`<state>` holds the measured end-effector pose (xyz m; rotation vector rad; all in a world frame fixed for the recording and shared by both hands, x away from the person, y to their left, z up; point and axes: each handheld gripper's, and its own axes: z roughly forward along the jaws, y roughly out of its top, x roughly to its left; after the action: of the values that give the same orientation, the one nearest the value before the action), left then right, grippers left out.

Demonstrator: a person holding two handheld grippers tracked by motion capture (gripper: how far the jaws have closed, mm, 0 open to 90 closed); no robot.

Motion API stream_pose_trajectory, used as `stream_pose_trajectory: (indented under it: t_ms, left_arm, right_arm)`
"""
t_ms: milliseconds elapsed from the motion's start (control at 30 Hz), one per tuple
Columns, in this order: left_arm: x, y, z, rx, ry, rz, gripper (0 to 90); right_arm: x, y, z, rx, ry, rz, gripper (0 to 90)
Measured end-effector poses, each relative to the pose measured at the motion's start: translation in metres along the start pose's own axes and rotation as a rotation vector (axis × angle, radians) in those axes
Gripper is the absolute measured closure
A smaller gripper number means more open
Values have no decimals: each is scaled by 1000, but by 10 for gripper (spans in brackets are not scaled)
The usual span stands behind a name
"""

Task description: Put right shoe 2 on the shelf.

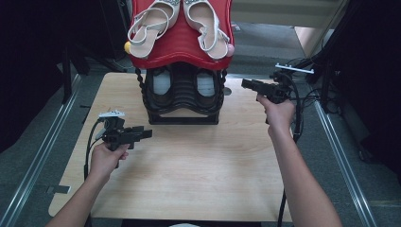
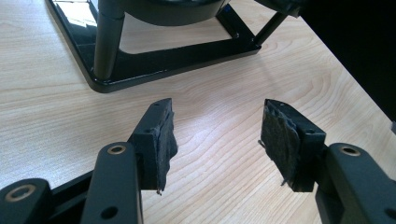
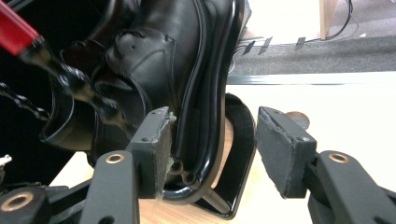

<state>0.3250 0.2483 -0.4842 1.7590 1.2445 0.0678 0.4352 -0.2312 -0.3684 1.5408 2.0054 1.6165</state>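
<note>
A two-tier shoe rack point(image 1: 183, 101) stands at the far middle of the wooden table point(image 1: 189, 161). Its red top shelf point(image 1: 182, 47) carries a pair of white sandals point(image 1: 153, 26). The black lower tier holds a pair of black shoes point(image 1: 163, 87), one seen close in the right gripper view point(image 3: 149, 60). My left gripper point(image 1: 147, 134) is open over bare wood, left of the rack's base point(image 2: 154, 65), nothing between its pads point(image 2: 161, 140). My right gripper point(image 1: 246, 84) is open just right of the rack, its jaws level with the lower tier's frame point(image 3: 205, 140).
Metal rails point(image 1: 42, 142) run along both sides of the table. Cables and dark equipment point(image 1: 307, 90) sit at the right beyond the table edge. A small round object point(image 1: 227, 91) lies on the table by the rack's right side.
</note>
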Motion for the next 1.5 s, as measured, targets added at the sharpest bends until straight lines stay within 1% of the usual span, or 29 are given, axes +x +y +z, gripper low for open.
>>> stream_pose_trajectory:
  t_ms: [167,267,300,400,500,667,733,867,933,1033,1100,1200,1300,1400,1500]
  left_arm:
    - [0,0,0,3,-1,0,446]
    - [0,0,0,-1,1,1,445]
    - [1,0,-1,3,-1,-1,444]
    - [1,0,-1,3,0,-2,444]
    - [1,0,-1,3,-1,-3,443]
    - [1,0,-1,0,2,-2,442]
    - [1,0,-1,0,1,-2,440]
    - [1,0,-1,5,-1,-2,439]
    - [0,0,-1,4,-1,-2,439]
    - [1,0,-1,2,0,1,439]
    - [1,0,-1,1,1,-3,438]
    - [0,0,-1,2,1,0,438]
    - [0,0,-1,4,0,-1,438]
    - [0,0,0,3,-1,-3,437]
    - [0,0,0,1,-3,-2,431]
  right_arm:
    - [-5,-15,2,9,3,0,467]
    - [-7,-25,2,19,9,9,467]
    - [-8,-29,2,18,11,4,467]
    - [-9,-38,1,26,4,-4,466]
    - [-10,-47,1,37,10,4,466]
    - [-10,-61,0,51,5,-13,466]
    - [-11,-66,0,51,15,-3,466]
    - [-10,-77,-2,60,18,-13,466]
    - [-9,-82,-3,68,22,-6,466]
    - [-7,-91,-4,72,26,-18,466]
    - [-7,-97,-3,82,31,-14,466]
    - [-7,-104,-3,79,42,-4,467]
    - [-6,-111,-3,86,38,-16,466]
    - [-5,-119,-3,92,49,-12,461]
    - [-3,-128,-3,101,52,-24,459]
